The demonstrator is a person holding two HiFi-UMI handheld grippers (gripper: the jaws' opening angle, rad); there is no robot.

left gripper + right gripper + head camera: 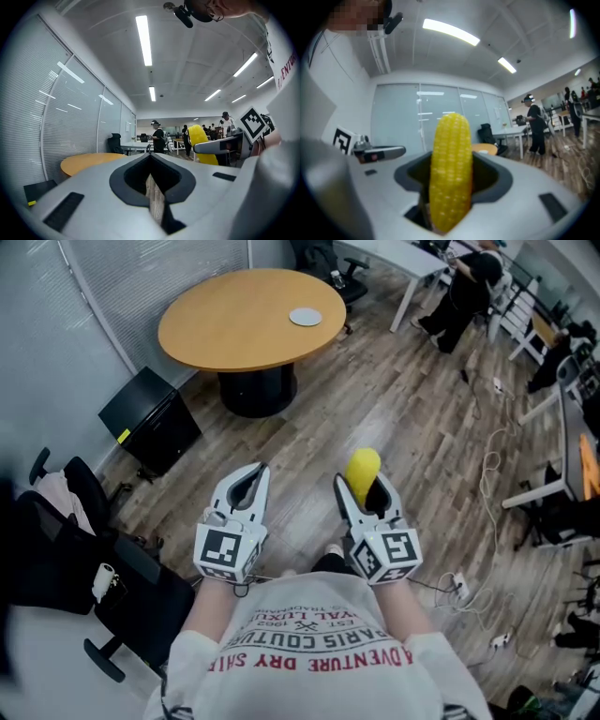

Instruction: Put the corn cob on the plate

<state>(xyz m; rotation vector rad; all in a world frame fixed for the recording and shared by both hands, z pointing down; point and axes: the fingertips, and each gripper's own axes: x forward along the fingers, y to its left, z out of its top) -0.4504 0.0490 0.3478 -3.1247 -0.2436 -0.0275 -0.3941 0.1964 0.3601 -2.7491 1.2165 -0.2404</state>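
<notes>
1. Round worktop with the plate stands well ahead across wood floor. Black cabinet is near its base, cables to the right.
2. Right claw is clamped on the corn cob, which is upright. Left claw is closed, empty.
3. Cob's lower end is buried in the jaws.
4. Only the head view shows the plate; the left gripper view shows just the worktop edge.
</notes>
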